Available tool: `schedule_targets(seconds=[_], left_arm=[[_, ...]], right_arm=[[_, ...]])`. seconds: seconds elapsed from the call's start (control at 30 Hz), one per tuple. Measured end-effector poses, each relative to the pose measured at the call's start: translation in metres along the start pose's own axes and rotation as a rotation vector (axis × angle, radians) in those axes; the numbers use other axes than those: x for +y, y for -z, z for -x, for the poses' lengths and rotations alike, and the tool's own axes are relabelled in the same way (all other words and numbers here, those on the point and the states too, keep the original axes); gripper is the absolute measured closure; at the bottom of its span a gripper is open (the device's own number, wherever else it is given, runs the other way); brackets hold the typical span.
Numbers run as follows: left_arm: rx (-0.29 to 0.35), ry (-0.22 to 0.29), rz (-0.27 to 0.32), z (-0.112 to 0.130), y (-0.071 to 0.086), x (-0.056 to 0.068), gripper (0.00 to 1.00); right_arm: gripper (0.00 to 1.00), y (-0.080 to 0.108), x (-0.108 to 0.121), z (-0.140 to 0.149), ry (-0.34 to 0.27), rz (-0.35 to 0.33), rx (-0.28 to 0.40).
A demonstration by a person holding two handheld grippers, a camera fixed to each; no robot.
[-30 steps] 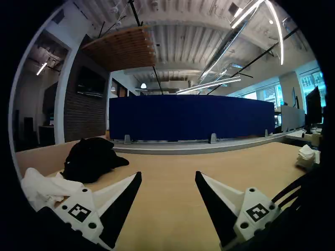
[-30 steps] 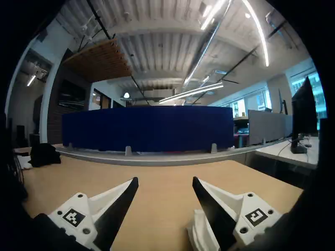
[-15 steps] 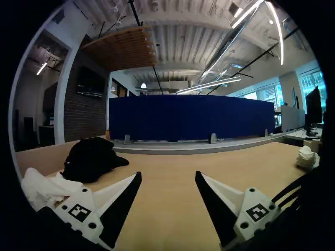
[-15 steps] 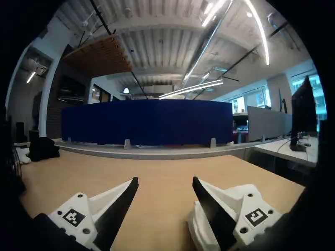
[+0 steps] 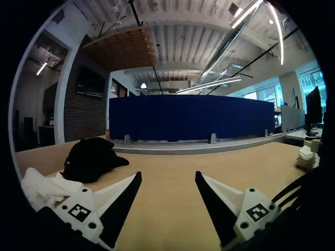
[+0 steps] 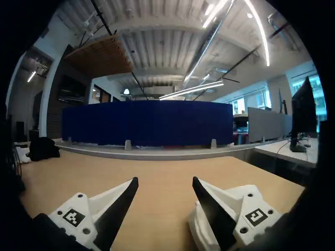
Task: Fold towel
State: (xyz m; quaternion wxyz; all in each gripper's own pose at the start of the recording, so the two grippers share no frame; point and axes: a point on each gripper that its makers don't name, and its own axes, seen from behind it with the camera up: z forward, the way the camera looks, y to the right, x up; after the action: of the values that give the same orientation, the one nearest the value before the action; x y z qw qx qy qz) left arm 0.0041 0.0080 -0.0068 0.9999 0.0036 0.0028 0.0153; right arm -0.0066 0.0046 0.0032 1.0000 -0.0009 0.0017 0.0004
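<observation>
A crumpled white towel [image 5: 42, 189] lies on the wooden table [image 5: 167, 167] beside my left gripper's left finger. My left gripper [image 5: 167, 173] is open just above the table, with nothing between its fingers. A stack of folded white towels [image 5: 307, 155] sits at the far right of that view. In the right gripper view, my right gripper [image 6: 165, 180] is open too, and a folded white towel stack [image 6: 193, 221] lies under and beside its right finger, partly hidden by it. Bare table [image 6: 163, 171] shows between the fingers.
A black cloth heap [image 5: 90, 161] lies left of centre on the table, seen small as a black heap [image 6: 42, 148] in the right gripper view. A blue divider [image 5: 188, 117] closes off the table's far edge. A monitor [image 6: 302, 121] stands on a neighbouring desk at right.
The right gripper's view has tilted slightly, so the folded stack under its right finger shows a little more. The left gripper has barely moved. Both stay open.
</observation>
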Motion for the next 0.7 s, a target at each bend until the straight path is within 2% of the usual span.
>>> schedule_targets(seconds=[0.7], left_arm=[[0.000, 0.000, 0.000, -0.0001, 0.0006, 0.0001, 0.05]], right_arm=[[0.00, 0.0007, 0.0007, 0.0003, -0.002, -0.001, -0.002]])
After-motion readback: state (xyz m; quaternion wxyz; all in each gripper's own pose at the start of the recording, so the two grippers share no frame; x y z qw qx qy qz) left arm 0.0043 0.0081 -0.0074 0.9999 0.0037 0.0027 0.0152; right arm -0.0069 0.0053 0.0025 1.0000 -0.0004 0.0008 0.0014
